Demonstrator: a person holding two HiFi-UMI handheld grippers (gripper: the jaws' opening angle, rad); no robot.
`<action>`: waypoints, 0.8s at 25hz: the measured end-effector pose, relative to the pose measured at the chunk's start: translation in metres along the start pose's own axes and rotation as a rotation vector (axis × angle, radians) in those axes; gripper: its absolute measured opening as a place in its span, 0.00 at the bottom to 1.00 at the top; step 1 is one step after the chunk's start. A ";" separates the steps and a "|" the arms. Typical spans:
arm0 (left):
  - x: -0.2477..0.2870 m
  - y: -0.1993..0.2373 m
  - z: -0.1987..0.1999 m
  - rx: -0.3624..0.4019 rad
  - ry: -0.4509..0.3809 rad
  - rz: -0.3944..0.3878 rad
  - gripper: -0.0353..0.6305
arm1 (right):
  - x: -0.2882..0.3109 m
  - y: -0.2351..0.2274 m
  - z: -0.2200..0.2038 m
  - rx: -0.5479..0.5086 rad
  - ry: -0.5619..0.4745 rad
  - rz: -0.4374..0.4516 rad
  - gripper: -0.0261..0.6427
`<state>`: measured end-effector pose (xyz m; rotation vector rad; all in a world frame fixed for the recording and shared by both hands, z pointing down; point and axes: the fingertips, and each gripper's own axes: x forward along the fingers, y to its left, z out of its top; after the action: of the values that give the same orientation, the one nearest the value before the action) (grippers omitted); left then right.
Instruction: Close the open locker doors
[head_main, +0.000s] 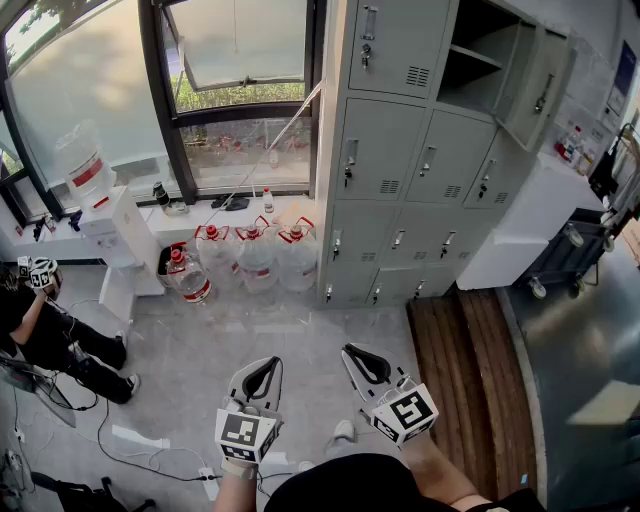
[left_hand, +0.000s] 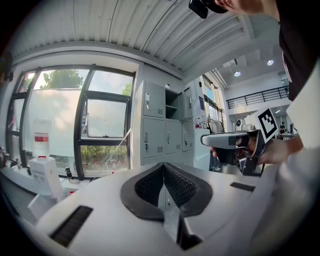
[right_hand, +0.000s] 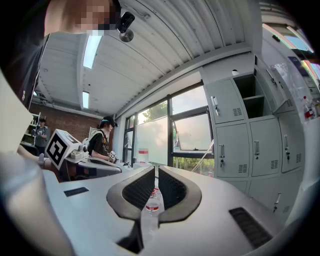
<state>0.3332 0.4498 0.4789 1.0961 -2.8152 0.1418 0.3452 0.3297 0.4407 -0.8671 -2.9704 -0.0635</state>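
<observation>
**Plainly, a top-row locker door stands open**

Left gripper (head_main: 264, 370) and right gripper (head_main: 366, 362) are held low over the floor, both with jaws together and empty, well apart from the grey locker bank (head_main: 395, 160). Its upper door (head_main: 540, 92) hangs swung out. Water jugs (head_main: 256, 258) below the window carry red labels, their print too small to read.

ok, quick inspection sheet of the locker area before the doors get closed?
Surface: grey floor, wooden platform at right.
Job's things: lockers; one top-row door stands open, the others in view look closed.
Clutter: water jugs beside the lockers, water dispenser at left.
Grippers: left gripper and right gripper both shut, empty, well short of the lockers.
Cables: loose cables on the floor, lower left.
Surroundings: window, person low at left, cart at right.
</observation>
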 end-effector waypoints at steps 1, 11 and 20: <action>0.009 0.003 0.003 0.010 0.000 0.000 0.08 | 0.004 -0.007 0.003 0.000 -0.008 0.003 0.11; 0.115 -0.012 0.029 0.059 -0.003 -0.046 0.08 | 0.017 -0.105 0.005 0.033 -0.043 -0.028 0.11; 0.222 -0.047 0.033 0.093 0.043 -0.113 0.08 | -0.003 -0.229 -0.008 0.065 -0.072 -0.133 0.11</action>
<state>0.2003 0.2629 0.4801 1.2532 -2.7249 0.2847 0.2250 0.1344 0.4426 -0.6778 -3.0747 0.0607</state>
